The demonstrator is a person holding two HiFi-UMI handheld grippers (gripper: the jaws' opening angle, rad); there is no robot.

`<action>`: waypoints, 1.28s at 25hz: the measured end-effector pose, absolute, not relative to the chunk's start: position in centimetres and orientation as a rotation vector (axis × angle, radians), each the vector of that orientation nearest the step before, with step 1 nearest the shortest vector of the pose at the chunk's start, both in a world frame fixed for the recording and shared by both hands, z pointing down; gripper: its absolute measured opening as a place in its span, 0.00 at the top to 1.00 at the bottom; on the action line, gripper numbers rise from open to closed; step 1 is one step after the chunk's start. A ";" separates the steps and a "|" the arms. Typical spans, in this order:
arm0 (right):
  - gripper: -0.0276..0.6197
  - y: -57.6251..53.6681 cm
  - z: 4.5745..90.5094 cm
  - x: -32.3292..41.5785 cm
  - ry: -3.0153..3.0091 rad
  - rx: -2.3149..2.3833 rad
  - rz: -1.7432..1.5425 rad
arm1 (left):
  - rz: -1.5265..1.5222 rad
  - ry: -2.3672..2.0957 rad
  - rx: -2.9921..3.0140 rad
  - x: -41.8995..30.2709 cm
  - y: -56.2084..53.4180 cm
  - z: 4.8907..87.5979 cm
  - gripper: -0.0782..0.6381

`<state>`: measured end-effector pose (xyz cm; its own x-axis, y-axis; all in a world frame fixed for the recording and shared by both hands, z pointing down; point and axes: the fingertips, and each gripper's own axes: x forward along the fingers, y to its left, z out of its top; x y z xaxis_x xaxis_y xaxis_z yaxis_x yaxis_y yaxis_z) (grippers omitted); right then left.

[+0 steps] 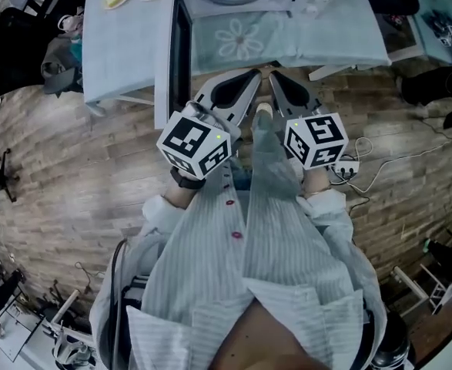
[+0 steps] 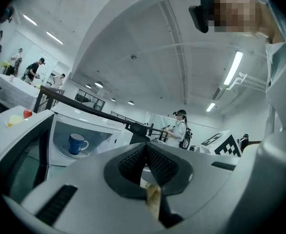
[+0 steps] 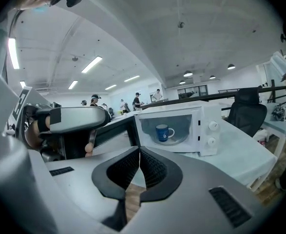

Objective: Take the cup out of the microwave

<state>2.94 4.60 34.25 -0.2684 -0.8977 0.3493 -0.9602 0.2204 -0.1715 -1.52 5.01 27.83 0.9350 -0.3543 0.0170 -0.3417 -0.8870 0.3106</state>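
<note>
The blue cup point(image 3: 163, 132) stands upright on the glass plate point(image 3: 174, 141) inside the microwave point(image 3: 208, 130). It is just right of centre in the right gripper view, at the lower left in the left gripper view, and at the top edge in the head view. The microwave sits on a counter point(image 3: 240, 155) under a pale cloth, and its door point(image 3: 111, 136) is swung open to the left of the cavity. In the head view both claws lie side by side mid-frame, over the wood floor point(image 1: 95, 176), short of the counter edge and well apart from the cup. The left claw point(image 2: 143, 149) has its jaws pressed together with nothing between them. The right claw point(image 3: 139, 152) is likewise closed tight and empty.
</note>
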 end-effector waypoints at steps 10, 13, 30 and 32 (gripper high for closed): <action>0.91 -4.0 33.0 7.1 -2.431 1.601 0.503 | -0.089 -0.747 2.731 2.4 -3.0 27.0 0.88; 0.91 -6.1 32.4 8.5 -2.465 1.557 0.494 | -0.092 -0.820 2.713 3.4 -5.0 26.8 0.88; 0.91 -11.7 32.3 12.5 -2.581 1.307 0.475 | -0.130 -1.118 2.616 6.7 -10.6 26.5 0.88; 0.91 -12.3 32.3 12.5 -2.588 1.302 0.481 | -0.128 -1.128 2.612 6.7 -11.0 26.5 0.88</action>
<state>12.51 -12.30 32.34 -0.5901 -0.7399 0.3230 -0.8065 0.5580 -0.1953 6.73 -11.04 26.51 0.6891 -0.7238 0.0338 -0.6977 -0.6502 0.3008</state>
